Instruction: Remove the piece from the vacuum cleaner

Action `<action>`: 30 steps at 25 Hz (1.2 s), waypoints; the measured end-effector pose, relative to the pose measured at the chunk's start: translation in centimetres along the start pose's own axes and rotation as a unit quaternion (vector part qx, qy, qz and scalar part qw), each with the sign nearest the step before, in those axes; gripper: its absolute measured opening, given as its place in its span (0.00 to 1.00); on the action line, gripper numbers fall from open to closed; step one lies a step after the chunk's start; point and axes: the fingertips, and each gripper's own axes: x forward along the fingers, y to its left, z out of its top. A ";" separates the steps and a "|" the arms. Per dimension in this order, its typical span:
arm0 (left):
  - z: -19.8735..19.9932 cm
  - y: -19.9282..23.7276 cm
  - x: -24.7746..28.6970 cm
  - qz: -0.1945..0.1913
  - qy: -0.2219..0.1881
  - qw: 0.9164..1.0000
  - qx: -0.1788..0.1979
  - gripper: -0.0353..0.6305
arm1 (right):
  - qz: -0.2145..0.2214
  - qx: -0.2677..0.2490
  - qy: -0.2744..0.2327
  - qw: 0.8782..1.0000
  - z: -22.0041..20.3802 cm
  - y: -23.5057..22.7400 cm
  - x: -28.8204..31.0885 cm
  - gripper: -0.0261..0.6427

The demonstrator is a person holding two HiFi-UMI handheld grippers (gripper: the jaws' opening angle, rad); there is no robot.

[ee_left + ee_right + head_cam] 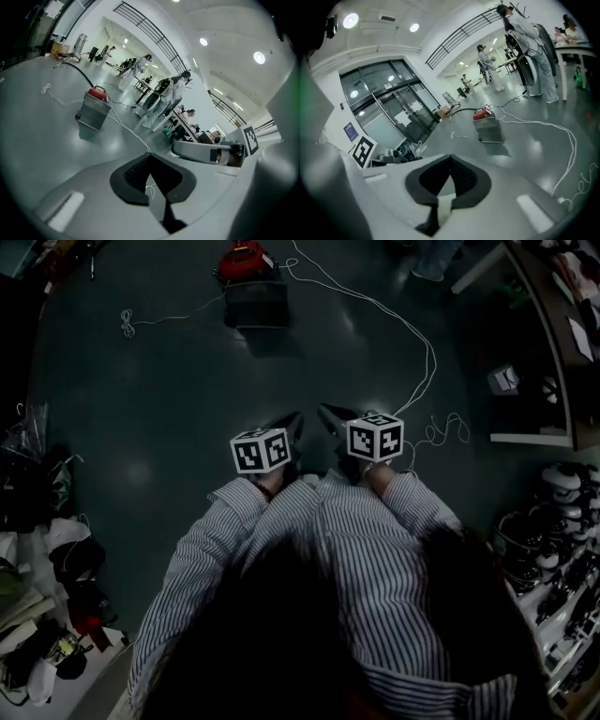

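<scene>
Both pairs of jaws closed, nothing held: L gripper, R gripper side by side. Vacuum cleaner at 12 o'clock, well apart from me. White cable loops at 1 o'clock; shelf at 3, clutter at 8. Head view dark, can't make out vac's piece.

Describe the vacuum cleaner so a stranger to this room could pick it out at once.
Look at the dark floor in the head view. At its far end, straight ahead of the person, stands the vacuum cleaner, beside a white cable. It alone is a grey box with a red top, standing apart from the clutter at the sides.
</scene>
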 end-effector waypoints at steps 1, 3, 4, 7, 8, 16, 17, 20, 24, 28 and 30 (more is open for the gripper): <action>0.0 0.4 0.4 0.000 0.004 1.000 -0.004 0.06 | -0.001 0.006 0.002 1.000 0.1 -0.4 0.6 0.04; 0.8 1.6 1.2 0.000 0.005 1.000 -0.013 0.06 | 0.005 0.008 0.008 1.000 0.8 -0.7 2.2 0.04; 1.6 2.5 1.6 0.000 0.003 1.000 -0.016 0.05 | 0.011 0.005 0.012 1.000 1.3 -0.7 3.2 0.04; 5.0 5.5 3.4 -0.002 0.002 1.000 -0.028 0.06 | 0.018 -0.004 0.021 1.000 3.5 -1.1 6.8 0.04; 6.5 6.5 4.2 -0.005 0.002 0.999 -0.032 0.06 | 0.014 -0.003 0.021 1.000 4.5 -1.6 8.0 0.04; 24.0 13.8 8.6 -0.023 -0.016 1.000 -0.010 0.06 | -0.011 -0.001 -0.018 1.000 19.1 -3.8 18.8 0.04; 26.3 14.8 8.9 -0.023 -0.021 0.999 -0.007 0.06 | -0.008 -0.007 -0.021 1.000 20.8 -3.5 20.4 0.04; 31.4 17.5 10.1 -0.030 -0.018 0.999 0.000 0.05 | -0.007 -0.016 -0.030 0.999 25.2 -3.2 24.6 0.04; 31.5 18.9 12.1 -0.045 0.008 0.999 -0.024 0.06 | -0.024 -0.011 -0.007 1.000 26.2 -4.1 26.4 0.04; 29.1 19.5 13.5 -0.064 0.043 0.994 -0.082 0.06 | -0.045 0.025 0.036 0.998 24.1 -6.2 27.0 0.04; 29.5 21.0 13.5 -0.051 0.029 0.991 -0.118 0.06 | -0.042 0.028 0.056 0.997 23.8 -6.6 27.9 0.04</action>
